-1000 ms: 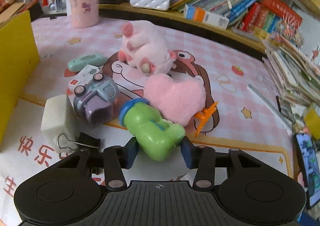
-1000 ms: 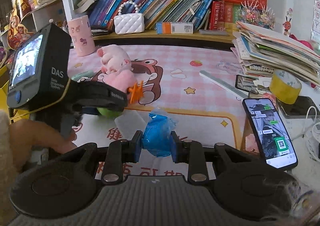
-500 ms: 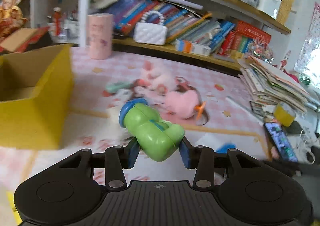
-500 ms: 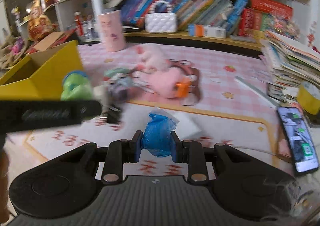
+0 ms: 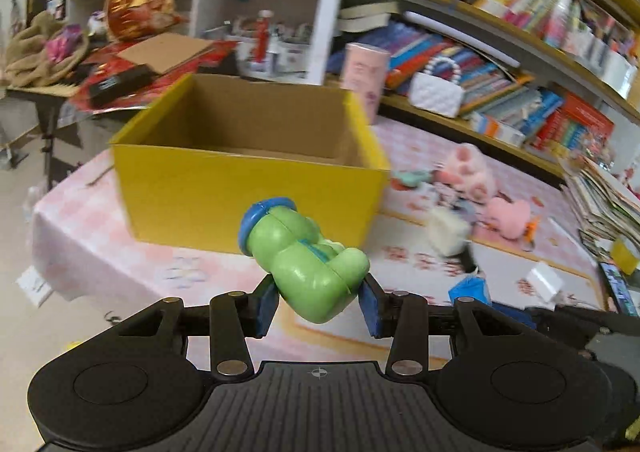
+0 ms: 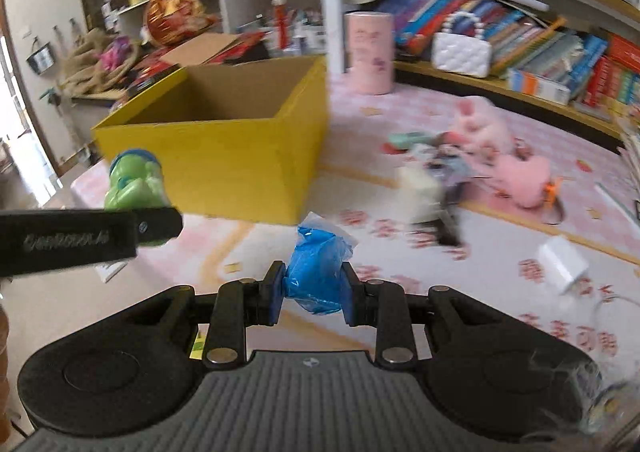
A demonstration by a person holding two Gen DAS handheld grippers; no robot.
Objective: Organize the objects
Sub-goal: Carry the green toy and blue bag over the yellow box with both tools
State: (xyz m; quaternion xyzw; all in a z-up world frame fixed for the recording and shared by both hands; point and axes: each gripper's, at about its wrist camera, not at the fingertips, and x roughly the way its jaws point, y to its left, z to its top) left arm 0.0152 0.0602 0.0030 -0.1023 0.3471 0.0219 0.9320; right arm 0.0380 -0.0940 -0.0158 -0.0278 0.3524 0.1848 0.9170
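Observation:
My left gripper (image 5: 318, 304) is shut on a green plastic toy with a blue cap (image 5: 304, 256), held in the air in front of the open yellow cardboard box (image 5: 248, 180). That toy (image 6: 134, 182) also shows at the left of the right wrist view, above the left gripper's black finger. My right gripper (image 6: 312, 298) is shut on a crumpled blue plastic packet (image 6: 318, 272), short of the box (image 6: 224, 156), which stands ahead and to the left. The box looks empty as far as its inside shows.
On the pink checked mat (image 6: 500, 264) lie a pink plush toy (image 6: 480, 128), a pink heart cushion (image 6: 528, 180), a blurred white block (image 6: 420, 188) and a small white box (image 6: 562, 262). A pink cup (image 6: 368, 52), a white purse (image 6: 462, 52) and bookshelves stand behind.
Both grippers have swung left with their loads, away from the toy pile. The yellow box has come from the left edge to the middle of both views. The green toy has left the mat.

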